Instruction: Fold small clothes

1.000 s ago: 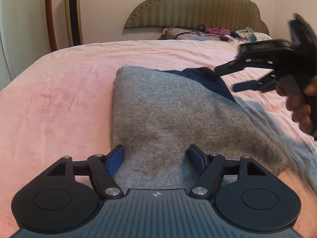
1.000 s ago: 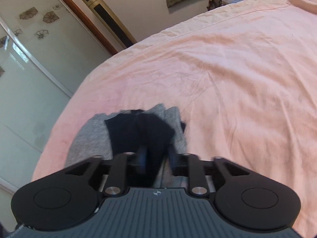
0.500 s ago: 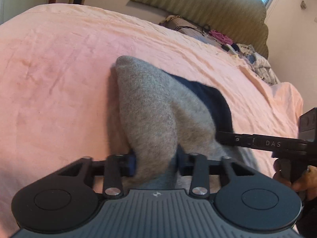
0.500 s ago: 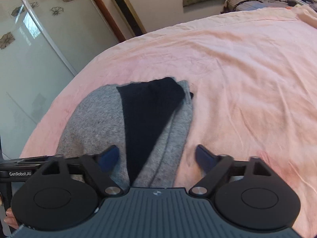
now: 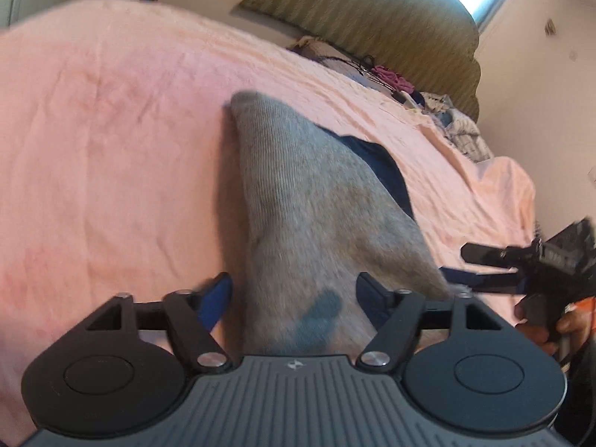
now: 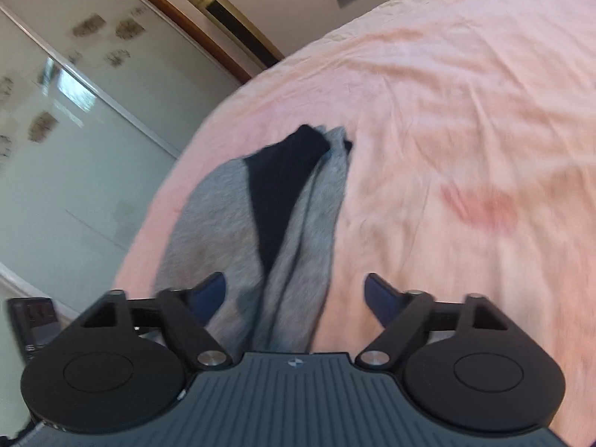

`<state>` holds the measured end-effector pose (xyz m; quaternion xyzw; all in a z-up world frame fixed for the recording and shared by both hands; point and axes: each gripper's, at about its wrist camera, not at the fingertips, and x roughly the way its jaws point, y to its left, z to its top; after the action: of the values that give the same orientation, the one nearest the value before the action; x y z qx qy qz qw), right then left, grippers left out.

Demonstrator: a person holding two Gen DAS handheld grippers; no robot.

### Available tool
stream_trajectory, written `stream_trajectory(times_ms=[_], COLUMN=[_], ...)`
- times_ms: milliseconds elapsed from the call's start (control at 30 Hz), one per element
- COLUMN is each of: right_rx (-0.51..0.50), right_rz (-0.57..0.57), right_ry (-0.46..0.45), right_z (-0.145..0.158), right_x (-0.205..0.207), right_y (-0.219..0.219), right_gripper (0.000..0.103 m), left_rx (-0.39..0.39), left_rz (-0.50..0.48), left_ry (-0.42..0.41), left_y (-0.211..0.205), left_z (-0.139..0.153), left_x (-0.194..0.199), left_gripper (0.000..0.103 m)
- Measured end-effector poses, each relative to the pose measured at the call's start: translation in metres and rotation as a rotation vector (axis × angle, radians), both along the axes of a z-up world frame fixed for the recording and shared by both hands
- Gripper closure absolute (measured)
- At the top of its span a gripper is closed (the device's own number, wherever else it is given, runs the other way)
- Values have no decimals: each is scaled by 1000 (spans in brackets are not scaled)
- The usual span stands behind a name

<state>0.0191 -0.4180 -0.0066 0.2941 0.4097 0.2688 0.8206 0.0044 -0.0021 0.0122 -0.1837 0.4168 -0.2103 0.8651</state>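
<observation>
A grey knitted garment (image 5: 313,201) lay folded on a bed covered with a pink sheet (image 5: 111,141), its near end reaching between the spread fingers of the left tool (image 5: 294,294). A dark navy panel (image 5: 380,167) showed along the garment's right edge in the left wrist view; in the right wrist view the same panel (image 6: 283,182) formed a dark wedge between two grey layers. The left tool was released: its blue-padded fingertips (image 5: 218,292) stood apart on either side of the cloth without gripping it. The right tool (image 6: 296,296) was likewise released, its fingers wide apart, with the garment's (image 6: 223,223) right fold lying between them and the pink sheet (image 6: 465,111) under the right finger. In the left wrist view the right tool (image 5: 495,264) appeared at the right edge, just beside the garment's near corner. A green padded headboard (image 5: 372,18) and loose clothes (image 5: 458,126) were at the bed's far end; a frosted wardrobe door (image 6: 74,111) stood beside the bed.
</observation>
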Motion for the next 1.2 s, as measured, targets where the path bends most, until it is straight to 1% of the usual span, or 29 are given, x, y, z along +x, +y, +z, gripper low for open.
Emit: stream_trajectory(times_ms=[33, 67, 133, 167, 200, 233, 267, 367, 400, 467, 533, 567, 600, 633, 667, 700, 733, 800, 867, 900, 933, 967, 1000, 1033, 1067, 1100, 1133, 1167, 1200], right_rx=[26, 46, 31, 19, -9, -54, -115, -164, -174, -167, -147, -132, -122, -96, -64, -34, -22, -26, -109, -152, -176, -184, -243, -312, -348, -327, -294, -267, -236], right_rz=[9, 21, 54, 65, 80, 90, 100, 114, 90, 81, 89, 84, 56, 21, -12, -46, -61, -79, -86, -89, -73, -29, 5, 24, 8, -26, -56, -60, -53], right_ry=[23, 44, 71, 56, 43, 44, 68, 19, 12, 31, 41, 36, 12, -35, -81, -119, -132, -103, -60, -42, -33, -24, -30, -63, -66, -62, -82, -93, -82], right_z=[-3, -6, -10, -10, -9, -8, -8, 2, 4, -2, -4, 2, 11, 21, 29, 36, 40, 40, 32, 27, 22, 17, 15, 15, 13, 14, 17, 19, 23], right_x=[-3, -7, -10, -12, -13, -12, -10, -15, -18, -17, -16, -14, -12, -8, -3, 8, 23, 59, 97, 111, 123, 133, 140, 145, 151, 155, 153, 147, 136], right_y=[1, 4, 19, 26, 34, 40, 46, 40, 32, 25, 24, 21, 15, 9, 3, -1, -4, 0, 13, 20, 29, 38, 49, 56, 56, 51, 44, 41, 37], right_gripper=[19, 19, 21, 21, 32, 53, 81, 83, 84, 85, 80, 65, 47, 36, 19, 14, 15, 19, 27, 35, 46, 91, 90, 91, 92, 92, 92, 84, 71], left_rx=[-29, -40, -36, -29, -19, 1, 25, 41, 56, 79, 104, 117, 134, 152, 171, 180, 187, 188, 184, 183, 183, 184, 180, 174, 167, 158, 149, 141, 130], left_rz=[-10, -12, 3, 6, 13, 23, 17, -20, -29, -37, -48, -53, -56, -56, -59, -64, -61, -46, -41, -41, -40, -40, -41, -42, -42, -39, -30, -18, -5], left_ry=[28, 41, 32, 34, 37, 45, 75, 84, 63, 32, 7, -8, -23, -32, -39, -44, -47, -54, -56, -61, -66, -68, -67, -63, -56, -50, -45, -43, -40], left_y=[-1, -3, -10, -12, -15, -16, -19, -20, -20, -22, -22, -21, -23, -24, -27, -29, -31, -34, -36, -35, -36, -36, -36, -35, -34, -31, -28, -24, -19], left_z=[-4, -7, -7, -7, -6, -6, -7, -6, -7, -6, -3, -1, 1, 2, 3, 1, 0, -1, -1, -2, -3, -3, -4, -3, -3, -1, 0, 1, 2], left_x=[-2, -1, -2, -1, -2, -3, -2, -6, -8, -13, -19, -23, -26, -28, -29, -29, -29, -29, -29, -30, -30, -31, -31, -31, -30, -28, -27, -25, -24], left_gripper=[29, 29, 30, 30, 37, 52, 76, 78, 78, 78, 76, 71, 60, 53, 44, 44, 44, 42, 38, 37, 37, 36, 35, 35, 34, 34, 34, 33, 32])
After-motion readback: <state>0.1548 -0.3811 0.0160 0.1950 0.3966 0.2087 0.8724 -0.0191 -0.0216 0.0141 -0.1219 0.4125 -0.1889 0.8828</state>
